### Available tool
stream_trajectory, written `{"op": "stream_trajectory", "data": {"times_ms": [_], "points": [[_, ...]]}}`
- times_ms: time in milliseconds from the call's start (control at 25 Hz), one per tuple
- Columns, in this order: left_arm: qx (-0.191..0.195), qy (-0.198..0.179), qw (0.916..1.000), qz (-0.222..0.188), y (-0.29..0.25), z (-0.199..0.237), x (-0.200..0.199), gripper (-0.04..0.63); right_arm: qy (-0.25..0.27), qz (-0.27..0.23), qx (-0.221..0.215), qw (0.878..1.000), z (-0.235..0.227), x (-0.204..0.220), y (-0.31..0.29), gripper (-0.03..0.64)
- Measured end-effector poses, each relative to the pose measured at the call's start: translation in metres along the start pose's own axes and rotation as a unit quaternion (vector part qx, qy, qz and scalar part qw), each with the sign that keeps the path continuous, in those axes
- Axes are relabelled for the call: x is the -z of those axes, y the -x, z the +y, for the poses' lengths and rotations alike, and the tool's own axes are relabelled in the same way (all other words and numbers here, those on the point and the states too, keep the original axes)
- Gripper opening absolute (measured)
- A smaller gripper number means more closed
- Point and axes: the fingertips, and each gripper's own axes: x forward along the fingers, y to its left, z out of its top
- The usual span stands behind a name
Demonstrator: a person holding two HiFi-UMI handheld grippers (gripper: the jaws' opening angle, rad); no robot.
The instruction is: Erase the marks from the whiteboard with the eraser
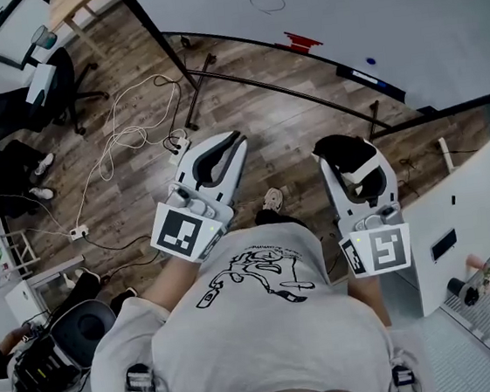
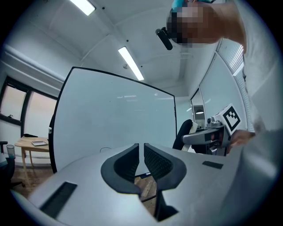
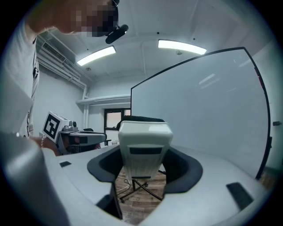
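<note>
Two grippers held short of the whiteboard (image 1: 364, 10) at twelve o'clock: my left gripper (image 1: 238, 139) closed and empty, my right gripper (image 1: 351, 148) clamped on the eraser (image 3: 143, 145), which may twist loose if I press unevenly.

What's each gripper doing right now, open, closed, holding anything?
Left gripper: closed, with nothing in it.
Right gripper: closed on the eraser.
</note>
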Motion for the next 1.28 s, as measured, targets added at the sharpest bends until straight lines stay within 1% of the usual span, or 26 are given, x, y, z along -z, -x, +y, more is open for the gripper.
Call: {"op": "stream_trajectory", "data": {"times_ms": [240, 440, 600, 760, 1000, 1280], "points": [[-0.006, -0.004, 1.0000, 0.001, -0.038, 0.006, 0.000, 0.048, -0.004, 0.001, -0.003, 1.000, -0.036, -0.001, -0.018, 0.270], [-0.015, -0.003, 0.9999, 0.006, -0.059, 0.014, 0.002, 0.048, -0.007, 0.006, -0.009, 1.000, -0.056, 0.001, -0.035, 0.270], [-0.020, 0.004, 0.9997, 0.016, -0.064, 0.025, 0.001, 0.048, -0.011, 0.005, -0.009, 1.000, -0.062, -0.005, -0.047, 0.270], [-0.017, -0.006, 0.9998, 0.011, -0.074, 0.032, -0.002, 0.048, -0.015, 0.004, -0.009, 1.000, -0.068, -0.007, -0.057, 0.270], [-0.012, -0.002, 0.9999, 0.011, -0.088, 0.039, 0.004, 0.048, -0.016, 0.006, -0.006, 1.000, -0.078, -0.005, -0.070, 0.270], [-0.006, 0.000, 0.9999, 0.008, -0.104, 0.078, 0.005, 0.048, -0.015, 0.009, 0.001, 1.000, -0.080, -0.011, -0.111, 0.270]]}}
